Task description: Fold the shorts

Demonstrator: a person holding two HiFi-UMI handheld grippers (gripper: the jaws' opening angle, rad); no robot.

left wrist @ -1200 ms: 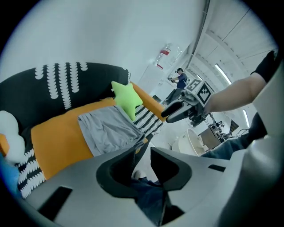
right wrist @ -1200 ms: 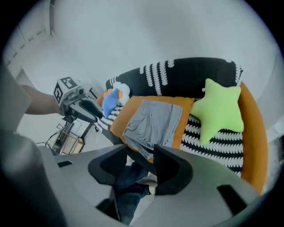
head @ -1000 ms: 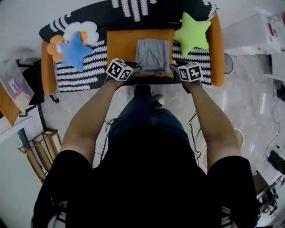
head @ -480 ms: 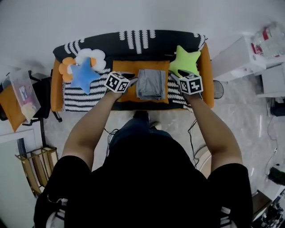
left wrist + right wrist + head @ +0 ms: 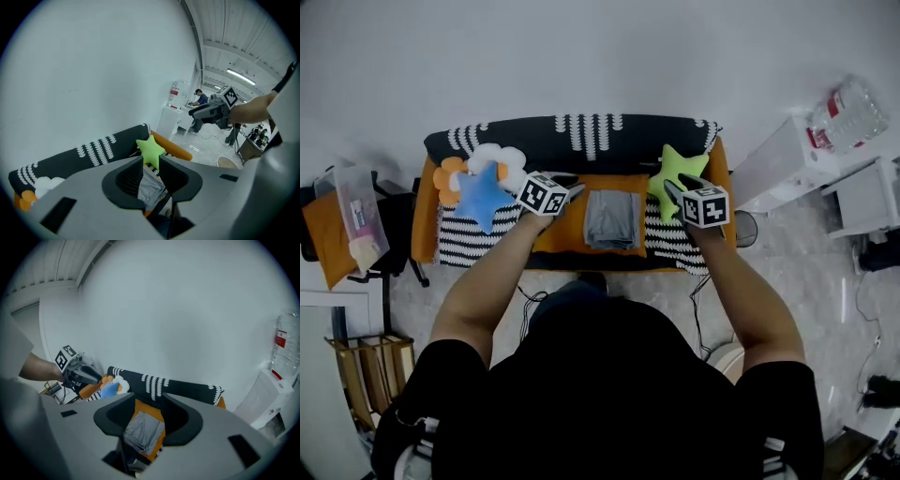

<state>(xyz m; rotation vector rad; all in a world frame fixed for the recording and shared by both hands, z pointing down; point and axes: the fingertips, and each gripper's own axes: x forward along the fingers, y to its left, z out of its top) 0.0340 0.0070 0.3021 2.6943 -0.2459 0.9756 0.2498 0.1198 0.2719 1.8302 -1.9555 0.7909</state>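
In the head view the grey shorts (image 5: 612,219) lie folded into a neat upright rectangle on an orange cushion (image 5: 609,182), which sits at the middle of the seat of a sofa (image 5: 581,141) with a black, white-striped cover, just above the centre of the frame. The left claw (image 5: 574,187) is held up in the air to the left of the shorts, over the cushion's upper left corner. The right claw (image 5: 672,190) is held up to their right, in front of a green star pillow (image 5: 673,172). Neither claw touches the cloth. In the left gripper view the jaws stand a moderate way apart with nothing between the pads, and the shorts and the green star show well beyond them through the gap. In the right gripper view the jaws stand wider. They have just been closing a little and also grip nothing, with the folded shorts on the cushion showing far off through the gap. On the left part of the sofa a blue star pillow (image 5: 481,194) lies against a white cloud-shaped pillow (image 5: 499,157) and an orange flower pillow (image 5: 445,176). At the upper right of the head view a white cabinet (image 5: 787,159) stands beside the sofa's end.
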